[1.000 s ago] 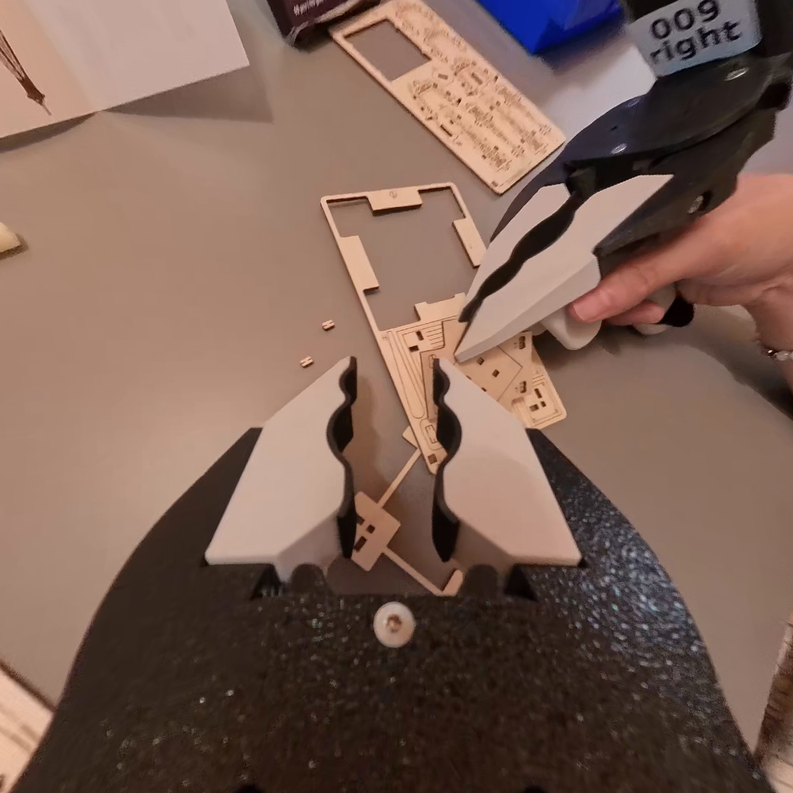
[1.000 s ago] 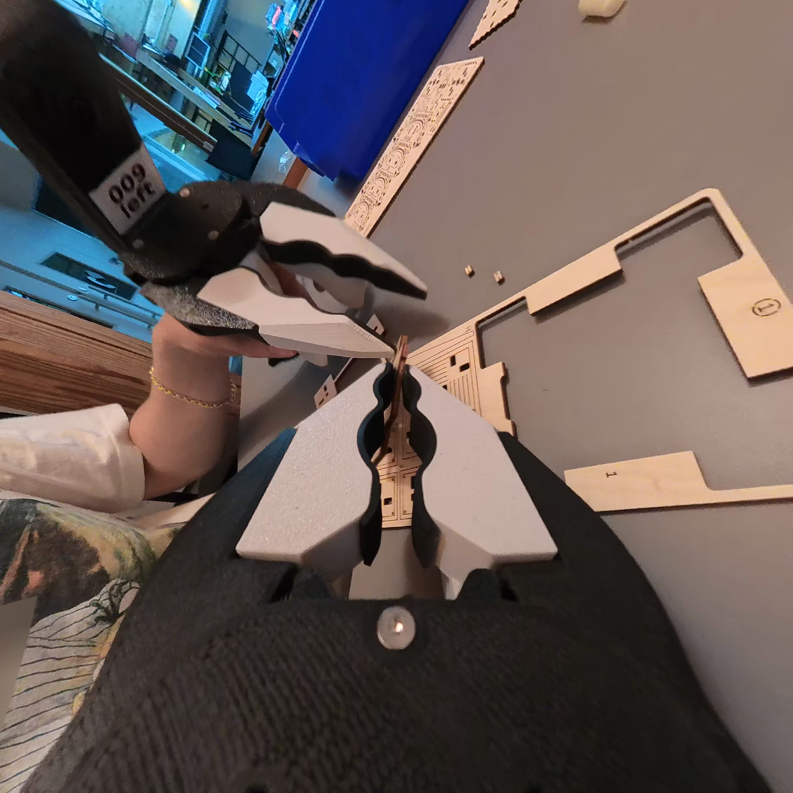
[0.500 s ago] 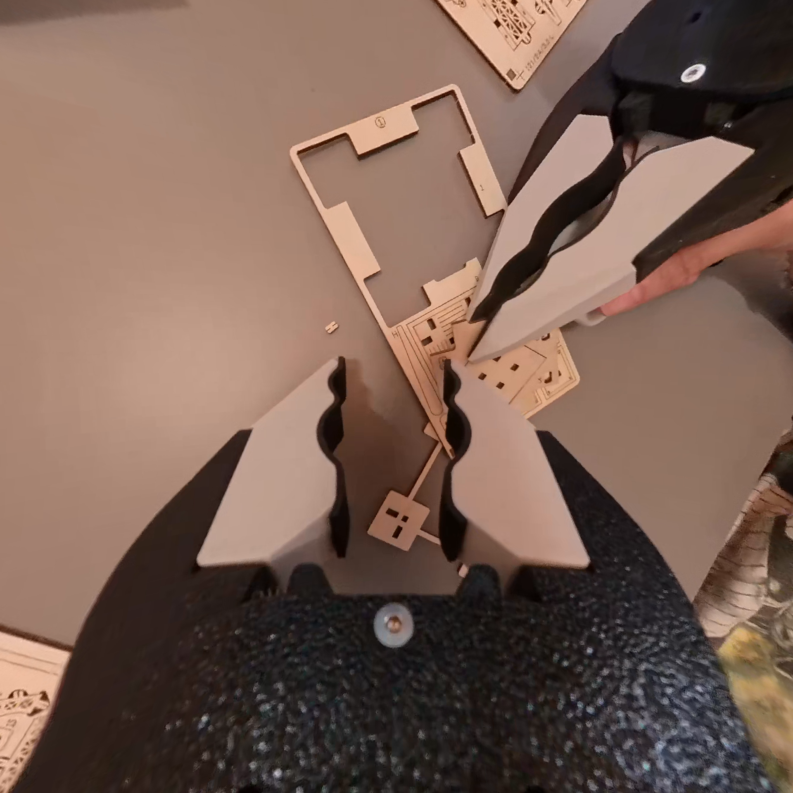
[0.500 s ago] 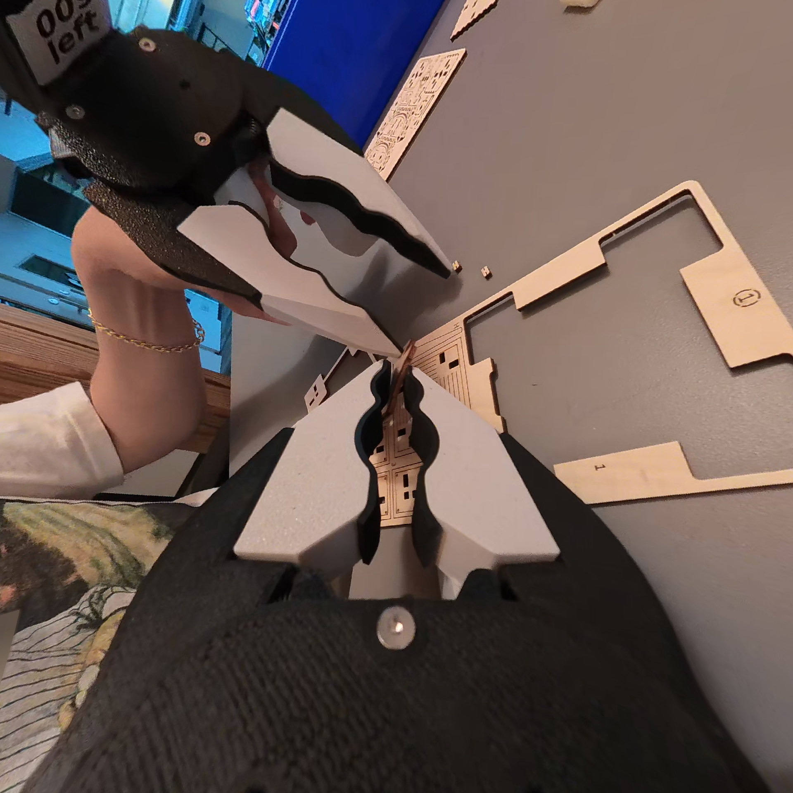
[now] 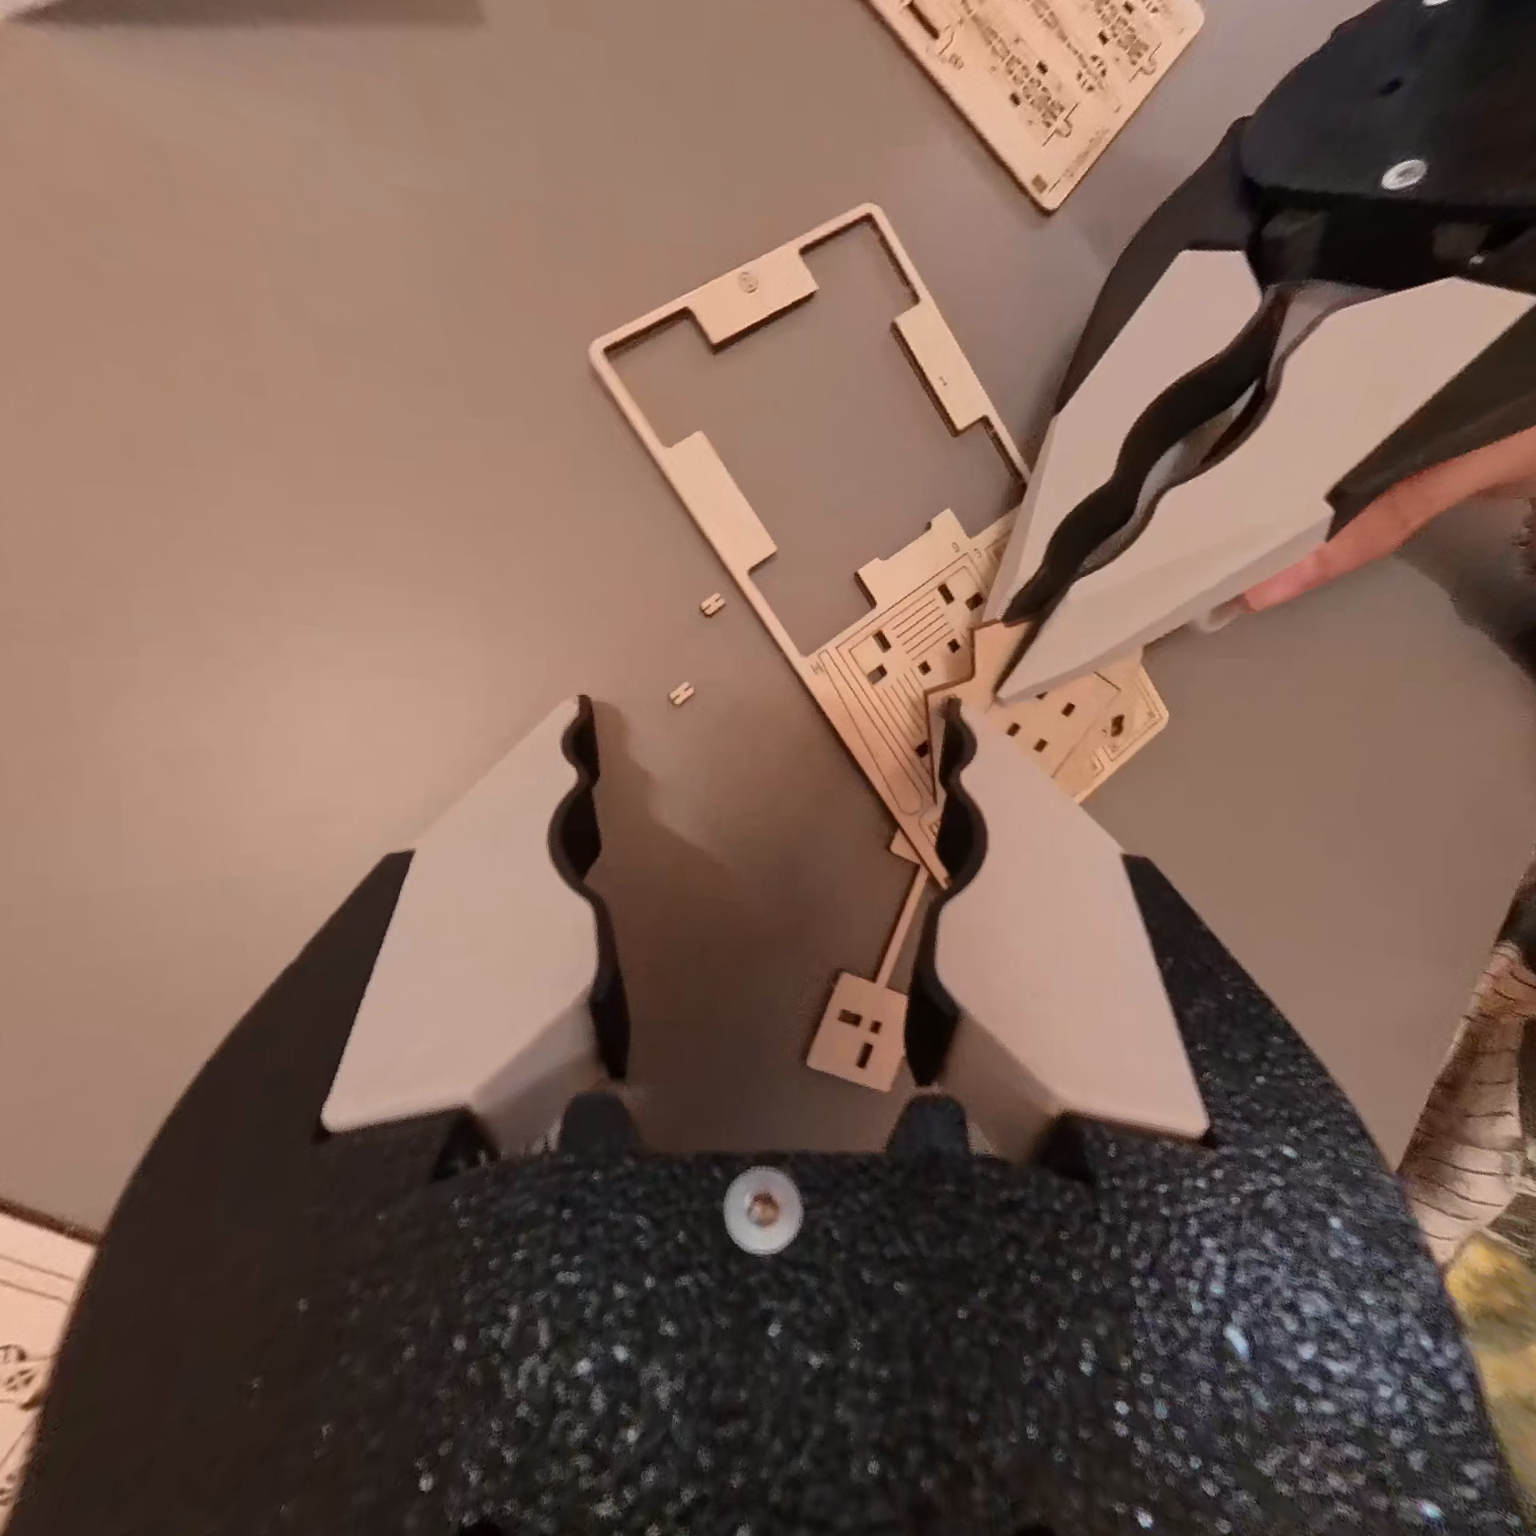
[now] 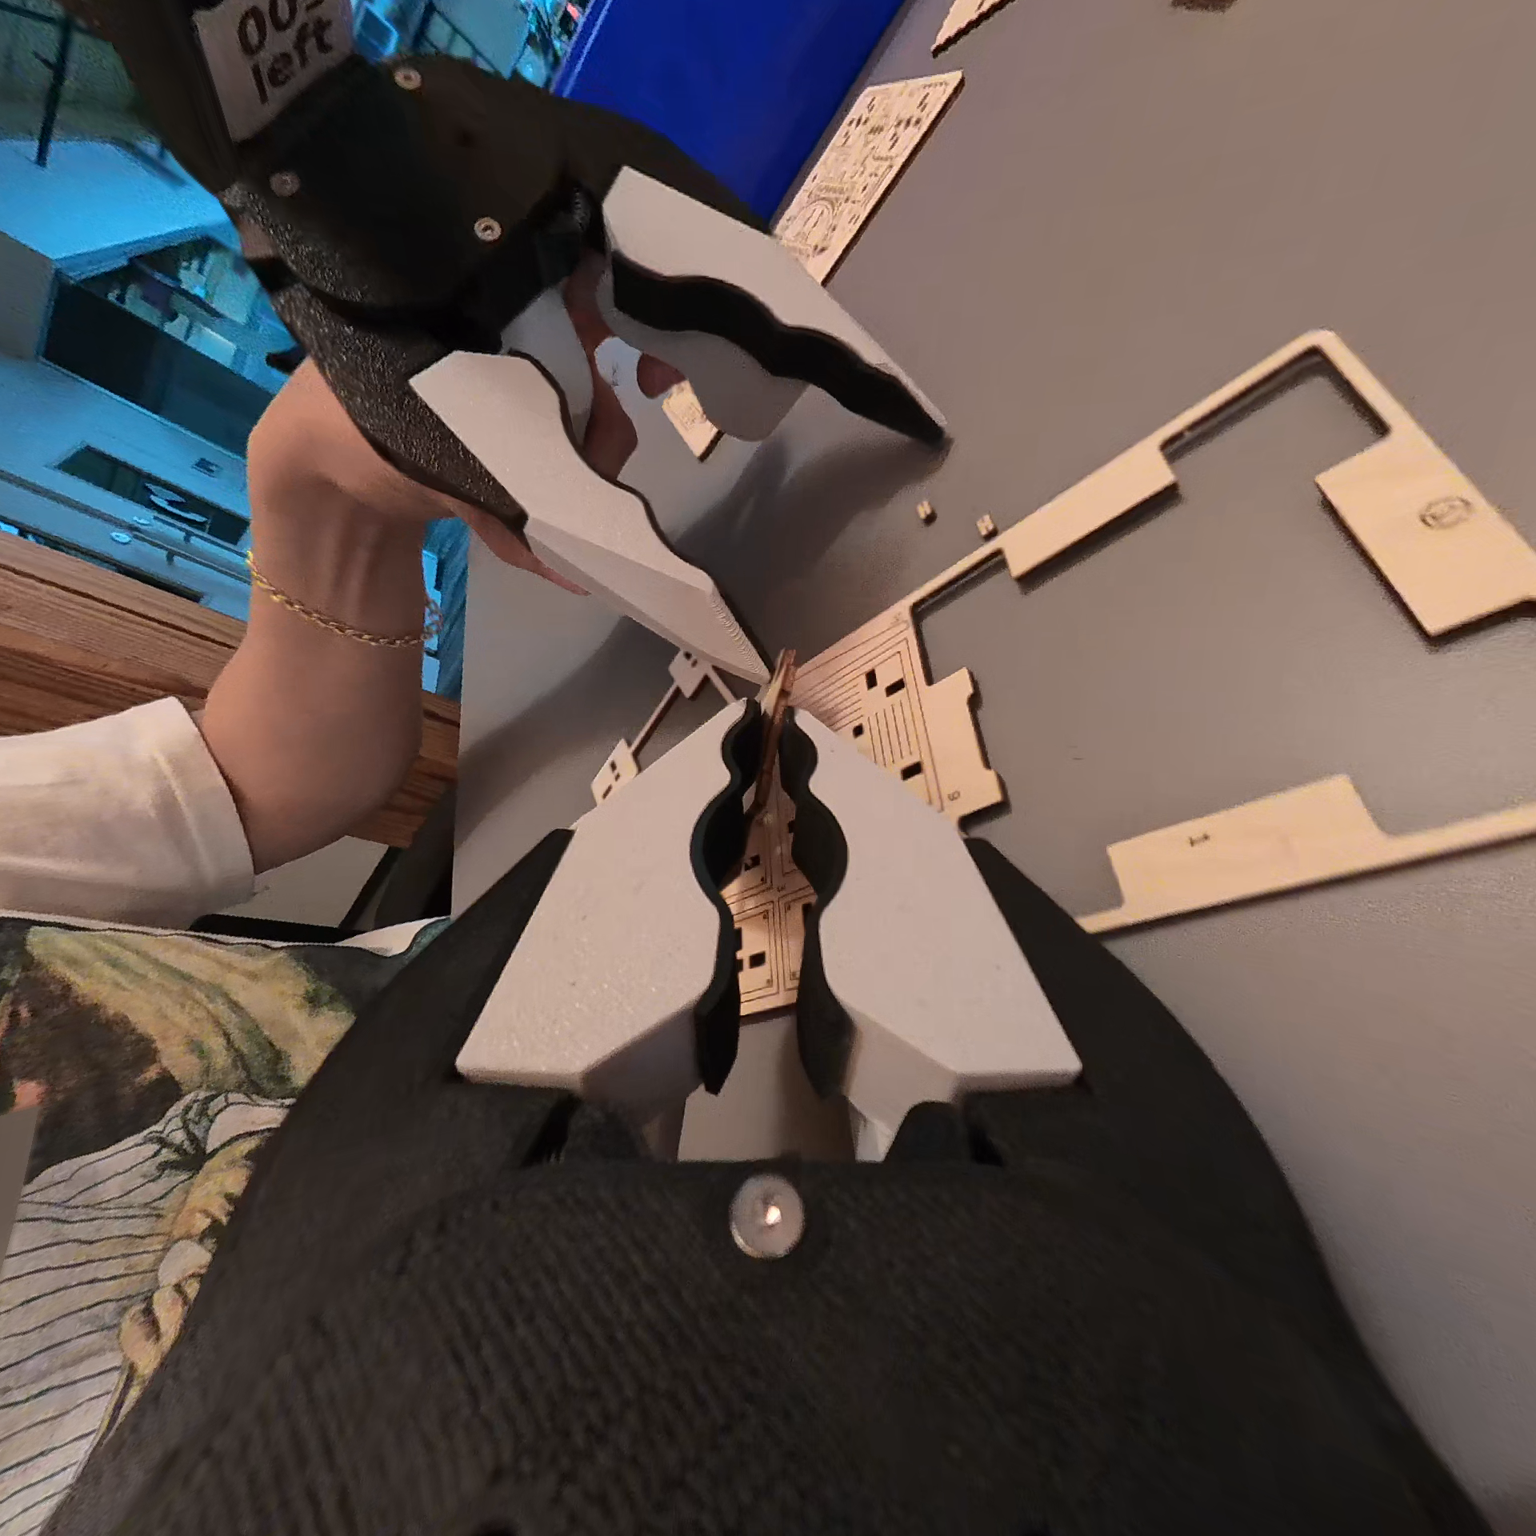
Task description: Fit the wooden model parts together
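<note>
Grey counter (image 5: 291, 416) under me, the punched-out wooden sheet (image 5: 731, 499) lying flat on it. My left hand-held gripper (image 5: 765, 715) hangs wide open just above the sheet's near end. My right hand-held gripper (image 6: 769, 715) is clamped on a thin wooden part (image 6: 777, 690), edge-up over the sheet. Two tiny offcuts (image 5: 711, 607) lie beside.

Left of the cut-out wooden frame (image 5: 723, 499) the grey surface (image 5: 291, 499) lies bare save two tiny wooden bits (image 5: 696, 648); to the right, the right gripper (image 5: 1010, 657) crowds the engraved wooden sheet (image 5: 898, 657); another wooden sheet (image 5: 1047, 75) occupies the far edge.
</note>
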The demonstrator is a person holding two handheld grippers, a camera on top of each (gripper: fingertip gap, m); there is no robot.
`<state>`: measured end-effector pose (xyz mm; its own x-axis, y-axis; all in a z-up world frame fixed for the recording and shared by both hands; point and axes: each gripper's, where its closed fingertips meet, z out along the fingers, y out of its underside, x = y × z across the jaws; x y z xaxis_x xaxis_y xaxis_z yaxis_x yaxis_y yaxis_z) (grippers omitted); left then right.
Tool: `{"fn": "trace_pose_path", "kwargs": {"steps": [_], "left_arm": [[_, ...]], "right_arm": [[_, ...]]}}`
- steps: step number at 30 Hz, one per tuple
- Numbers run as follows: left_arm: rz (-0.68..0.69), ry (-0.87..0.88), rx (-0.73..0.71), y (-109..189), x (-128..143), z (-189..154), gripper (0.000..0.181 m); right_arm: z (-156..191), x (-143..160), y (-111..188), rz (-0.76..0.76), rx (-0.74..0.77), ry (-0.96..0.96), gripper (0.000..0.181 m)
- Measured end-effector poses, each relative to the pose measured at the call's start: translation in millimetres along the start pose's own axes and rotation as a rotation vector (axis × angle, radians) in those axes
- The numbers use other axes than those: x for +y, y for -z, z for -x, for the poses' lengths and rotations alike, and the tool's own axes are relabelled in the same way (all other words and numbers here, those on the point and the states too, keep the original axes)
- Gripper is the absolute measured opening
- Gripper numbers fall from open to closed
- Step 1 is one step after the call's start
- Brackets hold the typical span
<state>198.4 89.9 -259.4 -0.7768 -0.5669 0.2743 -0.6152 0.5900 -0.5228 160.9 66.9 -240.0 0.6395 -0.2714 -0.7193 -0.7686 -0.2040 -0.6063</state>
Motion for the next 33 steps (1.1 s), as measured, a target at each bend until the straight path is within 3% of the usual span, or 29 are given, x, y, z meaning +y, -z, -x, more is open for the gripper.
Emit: {"fn": "trace_pose_path", "kwargs": {"steps": [14, 17, 20, 25, 28, 30, 33], "left_arm": [[0.122, -0.084, -0.078, -3, 0, 1, 0.076], [0.076, -0.137, -0.118, 12, -5, -6, 0.065], [-0.015, -0.076, -0.155, 41, -9, -2, 0.072], [0.026, 0.012, -0.220, 51, 22, 26, 0.063], [-0.060, 0.022, -0.247, 63, 26, 31, 0.052], [-0.184, 0.015, -0.224, 79, 22, 28, 0.030], [-0.312, 0.017, 0.004, 92, 25, 0, 0.016]], "right_arm": [[-7, 3, -3, 0.027, 0.042, -0.017, 0.004], [1, -4, -4, -0.005, 0.011, 0.019, 0.002], [22, -20, -4, -0.017, -0.067, 0.022, 0.001], [29, -35, -32, 0.092, -0.068, 0.093, 0.001], [21, -40, -48, 0.174, -0.006, 0.184, 0.001], [33, -49, -54, 0.157, -0.086, 0.207, 0.001], [51, -54, -56, 0.138, -0.193, 0.279, 0.001]]}}
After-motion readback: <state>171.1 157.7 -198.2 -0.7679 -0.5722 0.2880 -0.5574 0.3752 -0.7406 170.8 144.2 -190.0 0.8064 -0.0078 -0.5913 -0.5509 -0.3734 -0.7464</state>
